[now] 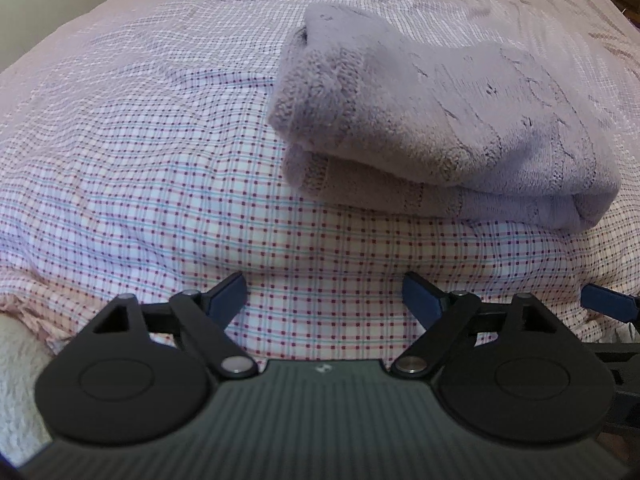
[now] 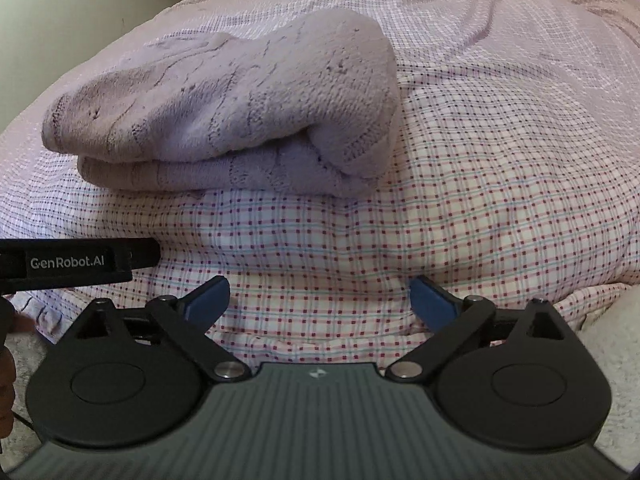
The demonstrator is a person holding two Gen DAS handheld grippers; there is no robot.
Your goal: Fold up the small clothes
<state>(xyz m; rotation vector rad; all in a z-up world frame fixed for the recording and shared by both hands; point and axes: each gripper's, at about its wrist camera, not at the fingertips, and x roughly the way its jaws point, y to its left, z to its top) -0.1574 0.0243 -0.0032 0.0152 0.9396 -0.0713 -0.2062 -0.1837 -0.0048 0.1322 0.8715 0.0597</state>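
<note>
We are holding our left gripper point(image 1: 324, 292) with its blue-padded jaws spread wide and nothing between them. The folded lilac towel point(image 1: 432, 120) is lying ahead of it and off to the right, well clear of the fingertips. Our right gripper point(image 2: 320, 296) is likewise standing wide open and empty; from its camera the same towel point(image 2: 240, 112) is sitting ahead and to the left, apart from the pads. The towel is resting in stacked layers, with a rounded fold facing each gripper. The black body of the left gripper, printed with GenRobot.AI, is showing at the left edge of the right wrist view. Everything is lying on a checked bedsheet point(image 1: 140, 168) of pink, red and blue lines, which is wrinkling toward the far side. Beyond the bed, a pale wall point(image 2: 80, 20) is showing.
</note>
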